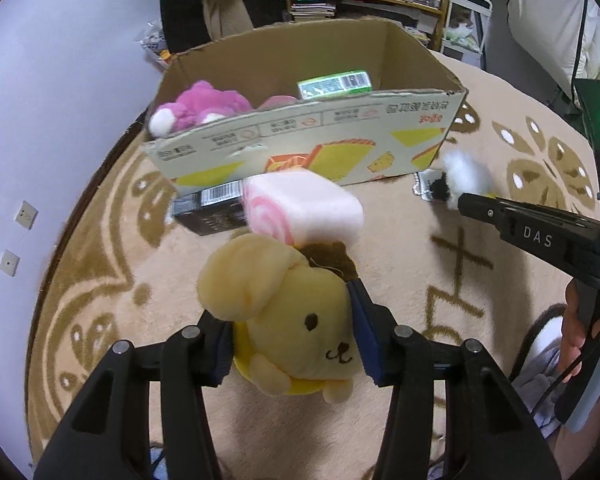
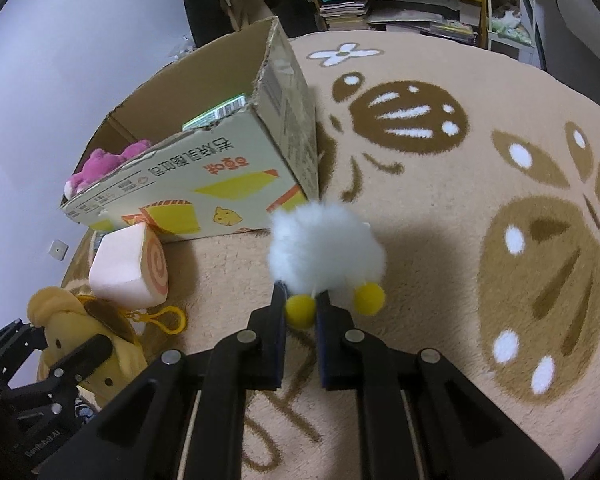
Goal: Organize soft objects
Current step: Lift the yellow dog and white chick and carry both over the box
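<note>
The left gripper (image 1: pixel 292 336) clamps a yellow dog plush (image 1: pixel 284 316) by its sides, face turned toward the camera, in front of a cardboard box (image 1: pixel 300 140) printed with upside-down Chinese characters. The right gripper (image 2: pixel 300 312), marked "DAS" on its side, pinches one yellow foot of a white fluffy plush (image 2: pixel 326 254), its body pointing away toward the box's corner. A pink swirl-roll plush (image 1: pixel 304 210) lies against the box front. A magenta plush (image 1: pixel 204 108) sits inside the box.
</note>
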The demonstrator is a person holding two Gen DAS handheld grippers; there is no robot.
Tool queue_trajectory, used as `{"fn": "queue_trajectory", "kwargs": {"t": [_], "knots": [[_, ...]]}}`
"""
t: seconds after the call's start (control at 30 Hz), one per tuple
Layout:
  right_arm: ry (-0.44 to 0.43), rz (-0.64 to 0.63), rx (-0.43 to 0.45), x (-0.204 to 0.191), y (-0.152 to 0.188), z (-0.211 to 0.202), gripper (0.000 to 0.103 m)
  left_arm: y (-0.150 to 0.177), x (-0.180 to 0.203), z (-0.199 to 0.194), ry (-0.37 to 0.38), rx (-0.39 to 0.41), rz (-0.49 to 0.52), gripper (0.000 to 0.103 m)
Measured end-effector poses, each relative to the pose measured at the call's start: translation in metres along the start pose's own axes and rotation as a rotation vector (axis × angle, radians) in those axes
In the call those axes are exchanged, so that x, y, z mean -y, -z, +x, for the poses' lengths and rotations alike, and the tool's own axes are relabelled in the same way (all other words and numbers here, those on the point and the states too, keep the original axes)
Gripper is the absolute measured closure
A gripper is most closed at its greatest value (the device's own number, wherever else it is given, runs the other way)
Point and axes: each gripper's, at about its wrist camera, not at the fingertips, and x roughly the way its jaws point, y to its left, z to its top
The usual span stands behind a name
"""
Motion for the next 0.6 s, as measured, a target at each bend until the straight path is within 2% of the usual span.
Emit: {"fn": "queue_trajectory", "kwargs": {"t": [0.17, 0.6], "knots": [[-0.008, -0.018, 0.038, -0.004, -0.003, -0.006, 0.091, 0.001, -0.011, -0.012, -0.048, 0.033, -0.024, 0.054], [-0.093, -0.086, 0.177, -0.028, -0.011, -0.046, 0.091, -0.019, -0.04, -0.033, -0.158, 0.144, -0.057, 0.054]]}}
